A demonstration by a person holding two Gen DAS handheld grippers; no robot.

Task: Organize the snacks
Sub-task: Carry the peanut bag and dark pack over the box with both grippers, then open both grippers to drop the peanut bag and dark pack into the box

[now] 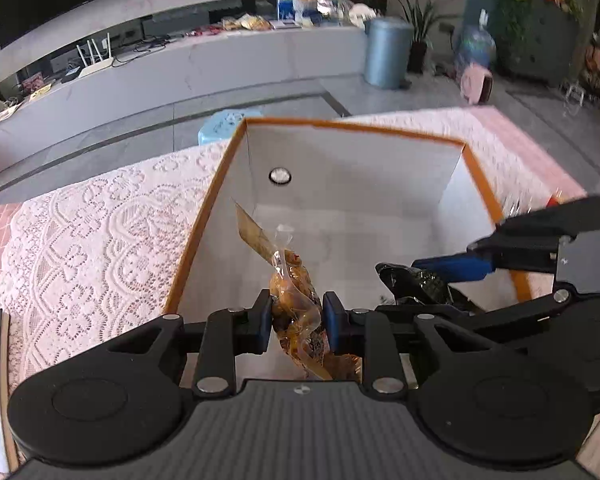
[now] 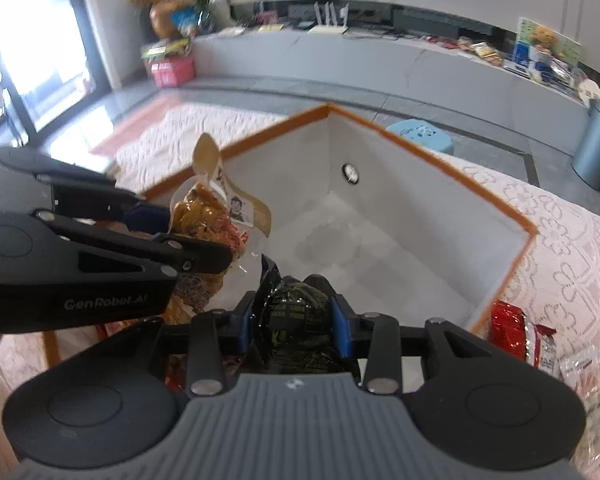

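A white box with an orange rim (image 1: 356, 126) stands on the lace-covered table; it also shows in the right wrist view (image 2: 452, 160). My left gripper (image 1: 296, 322) is shut on a clear orange-brown snack packet (image 1: 296, 304) and holds it over the box's near side. The packet also shows in the right wrist view (image 2: 208, 216). My right gripper (image 2: 296, 322) is shut on a dark green-black snack packet (image 2: 300, 316), also over the box, just right of the left gripper. That packet shows in the left wrist view (image 1: 412, 284).
A red snack packet (image 2: 508, 332) and a clear one (image 2: 580, 372) lie on the lace cloth right of the box. A light blue stool (image 1: 228, 120) stands beyond the table. A grey bin (image 1: 386, 52) and a long TV counter (image 1: 180, 72) are farther back.
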